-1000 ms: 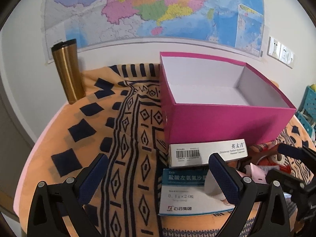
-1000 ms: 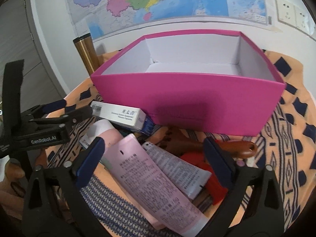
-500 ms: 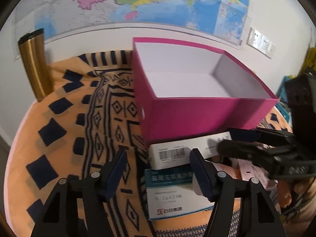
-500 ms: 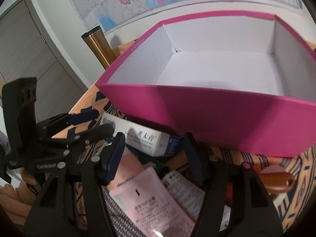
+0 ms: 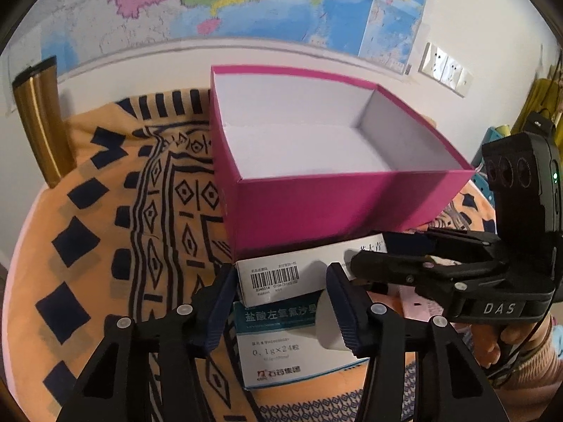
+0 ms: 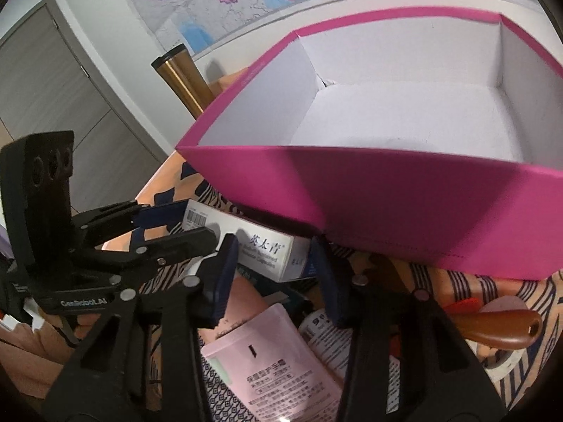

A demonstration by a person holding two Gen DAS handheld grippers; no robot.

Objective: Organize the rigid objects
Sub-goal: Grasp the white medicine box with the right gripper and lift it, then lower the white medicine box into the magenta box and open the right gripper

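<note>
Black left gripper [image 5: 278,302] stands part open, its fingers either side of the barcoded end of a white medicine box [image 5: 281,274], contact unclear; right gripper [image 6: 271,274], likewise part open, straddles that box's other end; box lies on a blue-and-white carton [image 5: 278,348], beyond it an open magenta box [image 5: 334,207] on the patterned desk [image 5: 105,232].

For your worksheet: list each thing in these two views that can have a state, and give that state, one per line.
Pink box: open, empty.
White carton: closed, lying flat between both grippers.
Blue carton: closed, under the white carton.
Gold flask: upright, capped.
Left gripper: open.
Right gripper: open.
</note>
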